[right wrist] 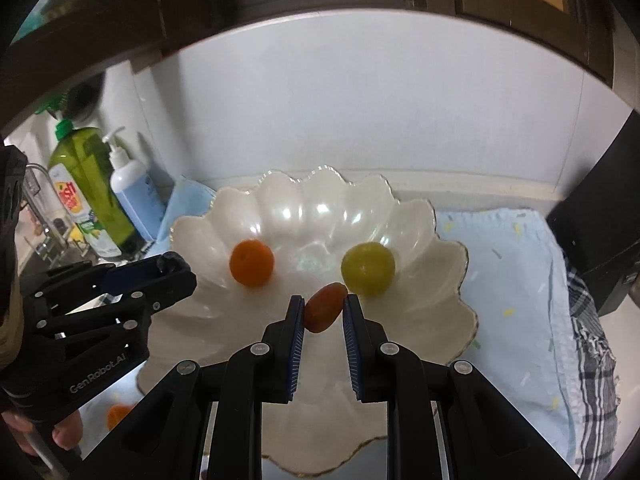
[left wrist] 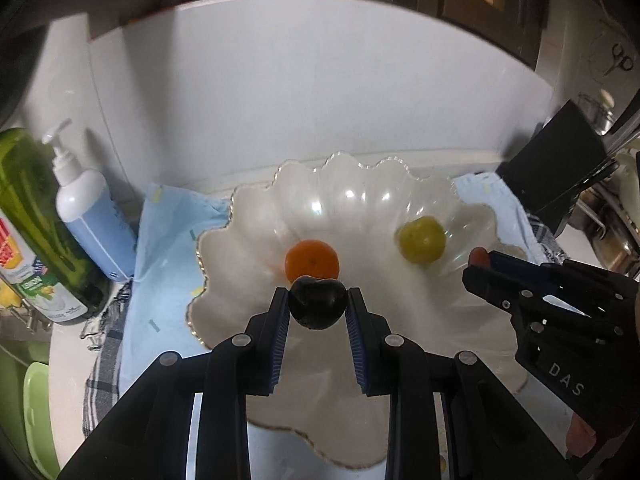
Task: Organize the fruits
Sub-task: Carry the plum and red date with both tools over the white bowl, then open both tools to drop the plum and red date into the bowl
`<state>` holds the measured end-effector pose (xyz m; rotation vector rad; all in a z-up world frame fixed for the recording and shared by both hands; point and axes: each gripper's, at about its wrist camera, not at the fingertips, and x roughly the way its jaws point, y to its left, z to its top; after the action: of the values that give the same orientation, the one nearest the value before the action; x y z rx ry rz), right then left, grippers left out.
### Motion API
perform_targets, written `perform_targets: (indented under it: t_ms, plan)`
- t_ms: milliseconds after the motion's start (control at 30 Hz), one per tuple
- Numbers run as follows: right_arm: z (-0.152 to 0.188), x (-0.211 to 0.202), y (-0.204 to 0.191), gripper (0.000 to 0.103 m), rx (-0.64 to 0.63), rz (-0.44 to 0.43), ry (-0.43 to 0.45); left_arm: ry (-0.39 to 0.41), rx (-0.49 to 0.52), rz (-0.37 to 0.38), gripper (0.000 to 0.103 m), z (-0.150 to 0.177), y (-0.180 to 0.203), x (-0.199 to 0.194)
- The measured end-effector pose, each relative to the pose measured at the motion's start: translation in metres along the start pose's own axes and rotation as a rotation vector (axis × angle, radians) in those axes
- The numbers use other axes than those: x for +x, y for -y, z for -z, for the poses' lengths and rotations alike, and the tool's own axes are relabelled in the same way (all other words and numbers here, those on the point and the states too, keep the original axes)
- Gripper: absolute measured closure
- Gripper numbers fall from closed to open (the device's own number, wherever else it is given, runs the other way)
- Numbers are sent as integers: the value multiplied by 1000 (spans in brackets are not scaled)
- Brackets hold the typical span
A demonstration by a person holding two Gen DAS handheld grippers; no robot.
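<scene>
A dark, glossy plum-like fruit (left wrist: 317,303), nearly black and dimpled at the top, is pinched between the ribbed blue pads of the left gripper (left wrist: 318,300), held over the near part of a white scalloped bowl (left wrist: 224,248). The right gripper (right wrist: 323,307) pinches a small reddish-brown oval fruit (right wrist: 325,307), tilted, over the same bowl (right wrist: 192,240). The bowl is pearly and shiny, with a wavy gold-edged rim; inside it lie a round orange fruit (left wrist: 312,262) toward the left and a smooth yellow-green round fruit (left wrist: 421,239) toward the right, well apart from each other. In the right wrist view the same two sit at (right wrist: 252,262) and (right wrist: 368,268). Both grippers are black plastic with silver rivets; the right one's side reads "DAS" in the left wrist view, the left one's reads "GenRobot.AI" in the right wrist view. The bowl rests on a light blue cloth (right wrist: 516,280) with small coloured flecks, over a checked grey towel (right wrist: 592,344). To the left stand a white-and-blue pump bottle (left wrist: 90,216) and a green bottle (left wrist: 32,208) whose label is too blurred to read.
</scene>
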<state>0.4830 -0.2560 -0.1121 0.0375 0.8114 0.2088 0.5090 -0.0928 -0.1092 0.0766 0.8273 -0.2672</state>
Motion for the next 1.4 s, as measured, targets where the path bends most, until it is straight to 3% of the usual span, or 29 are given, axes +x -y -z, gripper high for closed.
perform_targets:
  t_ms: [233,400,467,533,600,733,800,933,1167,1400]
  plan:
    - [0,25,8,82,11,15,-65,-101,-12,3,74,-3,-1,30]
    - [3,35,12,82,17,18,-95,-117,-14,-10,74,-3,-1,36]
    - [3,36,13,81,20,19,-101,-116,-11,-21,65,-5,-1,37]
    - [3,37,14,73,32,26,-105,-99,-11,-37,54,-6,-1,34]
    - [4,35,16,60,45,36,-98,-86,-8,-51,49,-8,-2,32]
    - [4,27,16,58,35,79,-78,-57,-9,-90,37,-8,-4,22]
    - [4,21,15,49,31,97,-65,-44,-10,-102,32,-8,-5,16]
    - [5,7,10,45,18,115,-32,-4,-11,-137,18,-6,-5,-1]
    - [6,-25,2,38,6,111,31,78,-14,-194,8,4,-5,-41]
    - [13,-62,-14,38,-23,92,99,149,-24,-216,3,19,-4,-84]
